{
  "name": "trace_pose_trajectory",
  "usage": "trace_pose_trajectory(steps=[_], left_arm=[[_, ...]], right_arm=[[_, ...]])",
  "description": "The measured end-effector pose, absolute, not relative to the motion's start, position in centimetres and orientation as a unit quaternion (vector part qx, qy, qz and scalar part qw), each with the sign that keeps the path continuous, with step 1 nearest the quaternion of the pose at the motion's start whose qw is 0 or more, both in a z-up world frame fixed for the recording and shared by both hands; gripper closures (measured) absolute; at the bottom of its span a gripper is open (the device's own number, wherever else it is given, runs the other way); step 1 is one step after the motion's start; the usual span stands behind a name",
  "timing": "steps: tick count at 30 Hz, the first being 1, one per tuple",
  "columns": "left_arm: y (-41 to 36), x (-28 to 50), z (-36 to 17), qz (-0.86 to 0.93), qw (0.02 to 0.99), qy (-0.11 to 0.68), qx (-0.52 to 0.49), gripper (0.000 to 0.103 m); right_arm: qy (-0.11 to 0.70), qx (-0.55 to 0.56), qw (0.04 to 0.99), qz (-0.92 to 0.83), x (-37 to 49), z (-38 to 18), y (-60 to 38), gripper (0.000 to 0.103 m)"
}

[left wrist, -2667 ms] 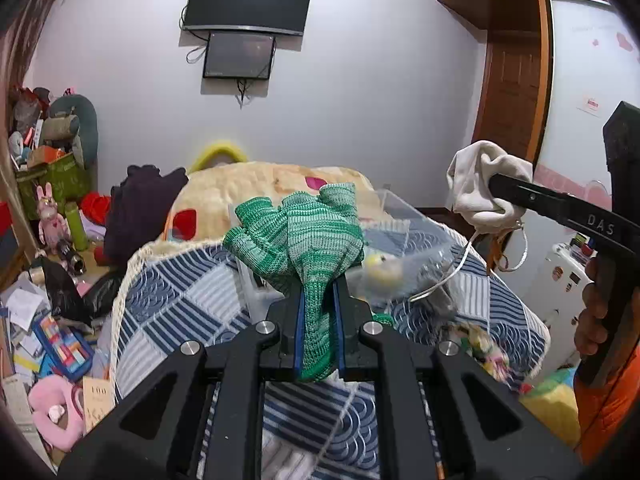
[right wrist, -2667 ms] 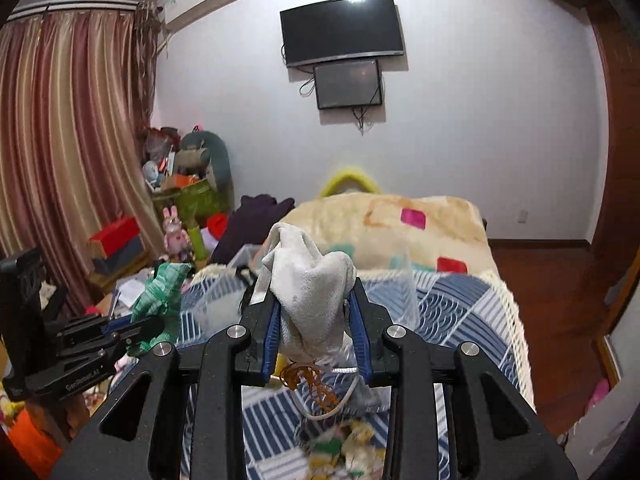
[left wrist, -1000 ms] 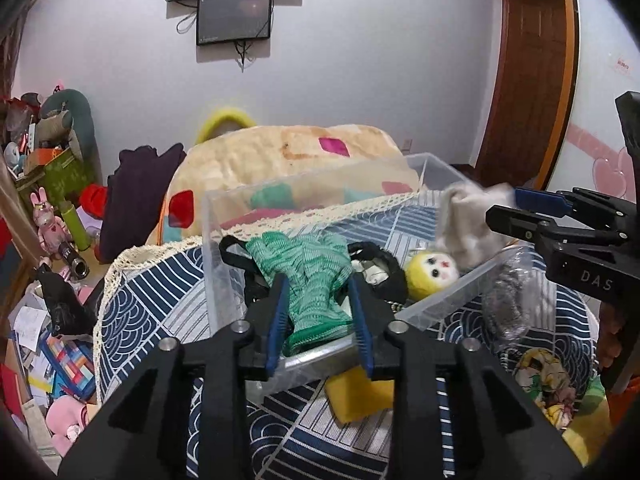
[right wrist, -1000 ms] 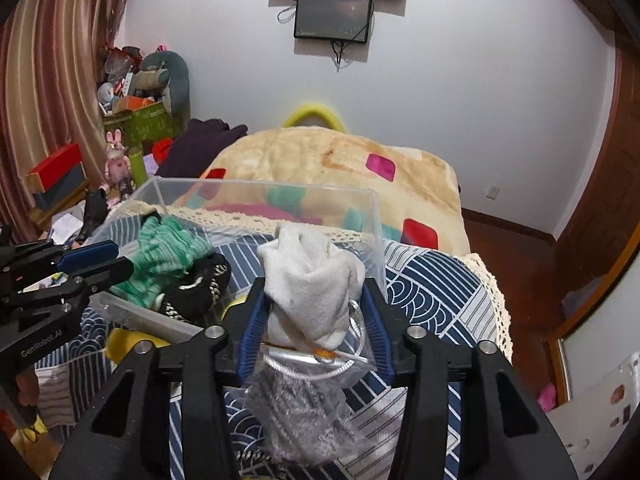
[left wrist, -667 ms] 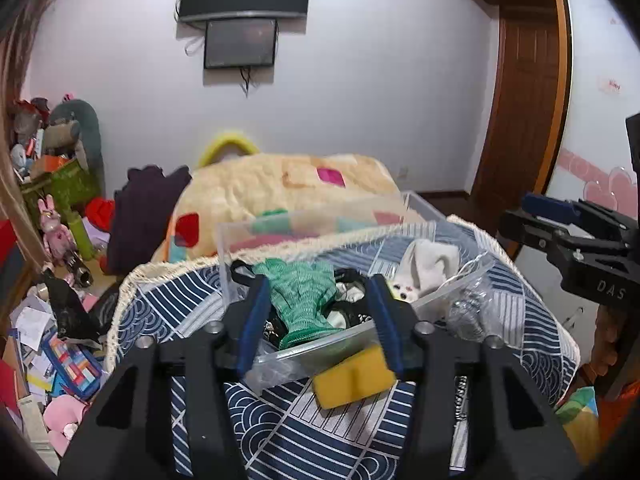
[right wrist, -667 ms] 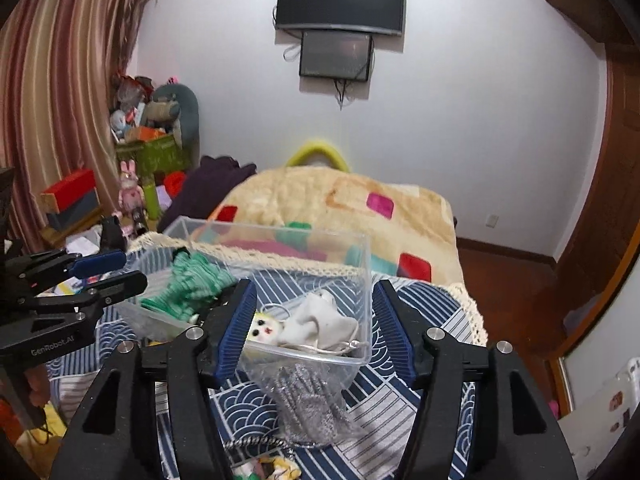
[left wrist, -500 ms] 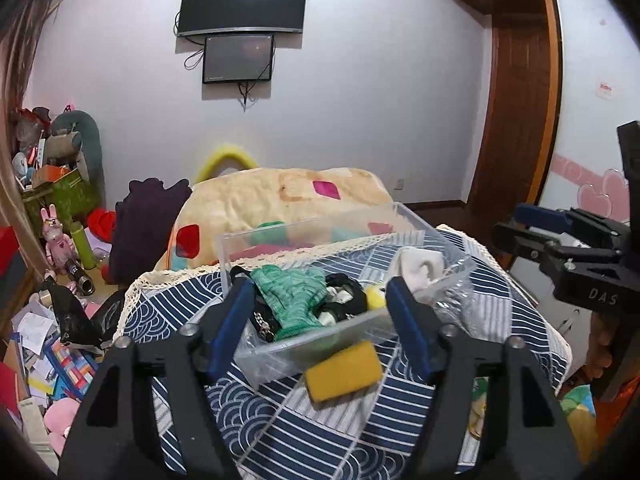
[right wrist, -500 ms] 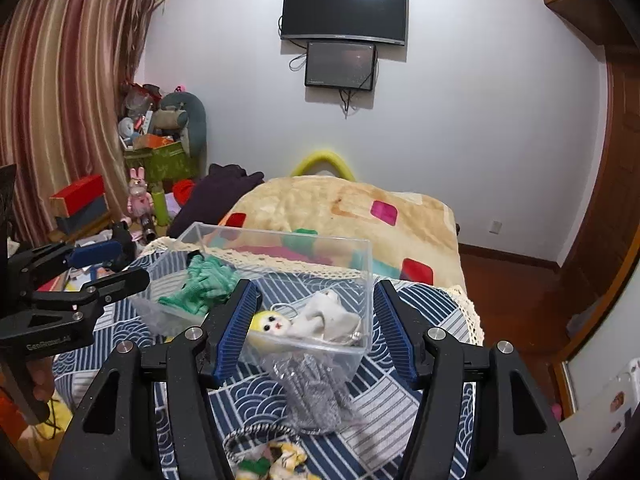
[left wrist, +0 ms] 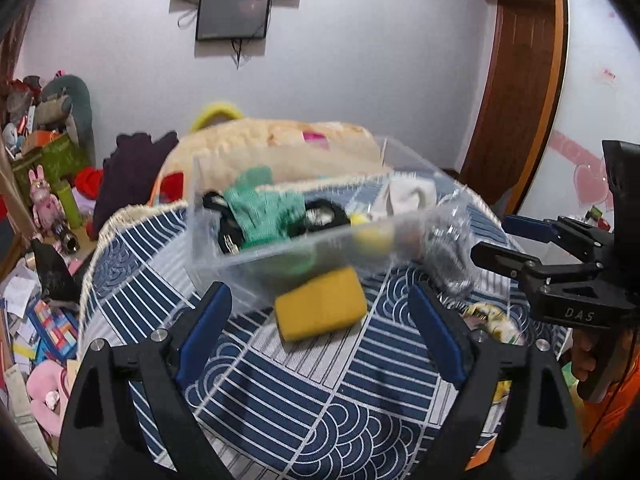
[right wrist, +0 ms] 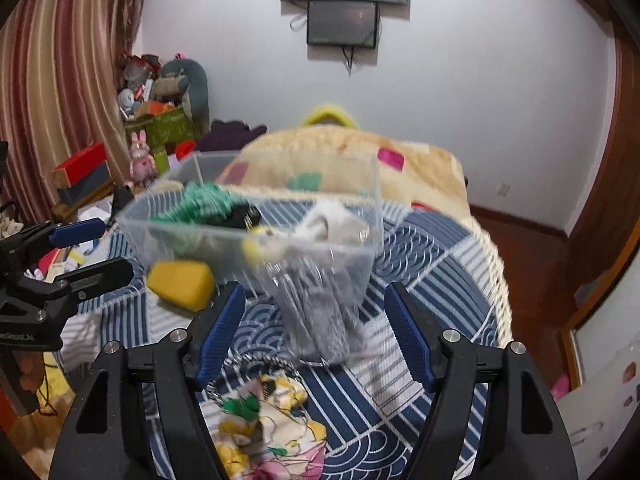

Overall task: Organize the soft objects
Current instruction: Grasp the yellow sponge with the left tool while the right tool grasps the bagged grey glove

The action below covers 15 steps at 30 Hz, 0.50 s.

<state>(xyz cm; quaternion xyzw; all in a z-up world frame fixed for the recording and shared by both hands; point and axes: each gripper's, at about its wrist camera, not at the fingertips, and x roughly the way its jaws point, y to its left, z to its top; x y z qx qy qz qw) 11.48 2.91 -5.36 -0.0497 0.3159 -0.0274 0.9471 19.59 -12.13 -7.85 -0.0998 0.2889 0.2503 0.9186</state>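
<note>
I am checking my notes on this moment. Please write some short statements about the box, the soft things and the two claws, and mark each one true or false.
1. The green knitted cloth lies inside the clear plastic box. True.
2. The left claw is shut on the green cloth. False: it is open and holds nothing.
3. The yellow sponge lies on the bed cover, outside the box. True.
4. The right claw grips the white cloth. False: it is open; the white cloth lies in the box.
5. The box has a lid on. False: its top is open.
</note>
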Motion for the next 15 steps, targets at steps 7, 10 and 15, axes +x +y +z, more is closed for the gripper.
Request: trace_pose_trajectory(steps=[7, 10, 15], left_arm=[[2.8, 13.9, -8.1, -0.029, 0.929, 0.364, -0.067, 0.013], [3.0, 14.9, -9.1, -0.031, 0.921, 0.38, -0.078, 0.013], [3.0, 15.5, -10.1, -0.044, 0.915, 0.39, -0.091, 0.027]], right_arm=[[0.337, -0.088, 0.904, 0.247, 21.4, -10.6, -12.2, 0.034], [0.35, -0.089, 0.899, 0.249, 21.8, -11.4, -12.0, 0.034], [0.353, -0.094, 0.897, 0.247, 21.7, -11.8, -11.8, 0.048]])
